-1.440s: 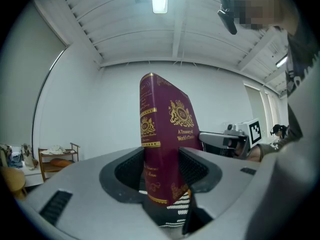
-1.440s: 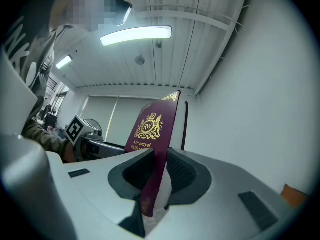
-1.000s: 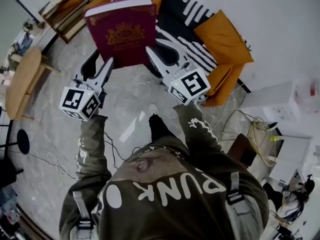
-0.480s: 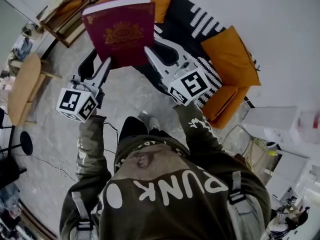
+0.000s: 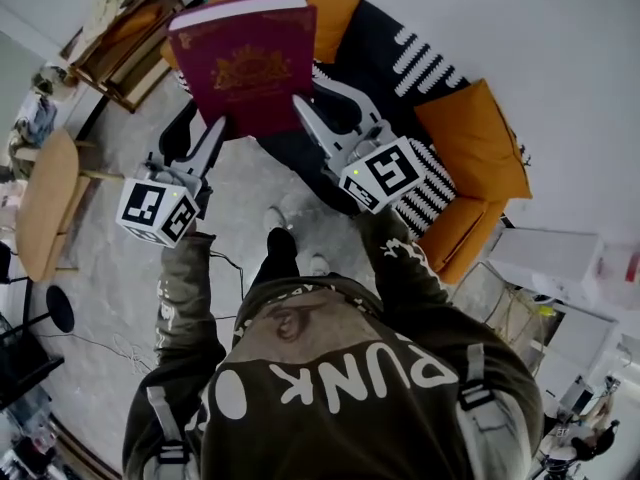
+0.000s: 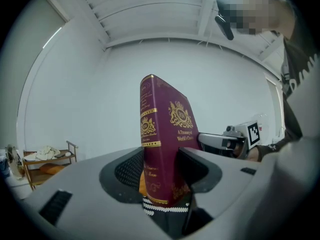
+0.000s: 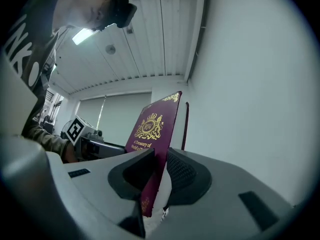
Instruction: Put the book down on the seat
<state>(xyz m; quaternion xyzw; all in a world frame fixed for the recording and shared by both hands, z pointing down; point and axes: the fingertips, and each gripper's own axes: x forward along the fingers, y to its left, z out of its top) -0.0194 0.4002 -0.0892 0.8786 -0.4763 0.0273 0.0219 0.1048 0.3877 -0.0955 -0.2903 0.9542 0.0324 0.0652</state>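
The left claw (image 5: 203,123) pinches the lower spine corner of the maroon hardcover book (image 5: 245,63); the left gripper view shows its jaws pressed on both covers. The book hangs in the air with its front cover towards the person. In the head view its long axis runs from 6 to 12 o'clock, away from both claws. The right claw (image 5: 312,93) is clamped on the opposite lower corner, by the fore-edge. The orange sofa (image 5: 478,138), draped with a black-and-white throw (image 5: 425,63), lies below, from 12 round to 3 o'clock of the book. Both claws look equally near it, so the coming move is probably to tip the top edge forward and lower the book flat.
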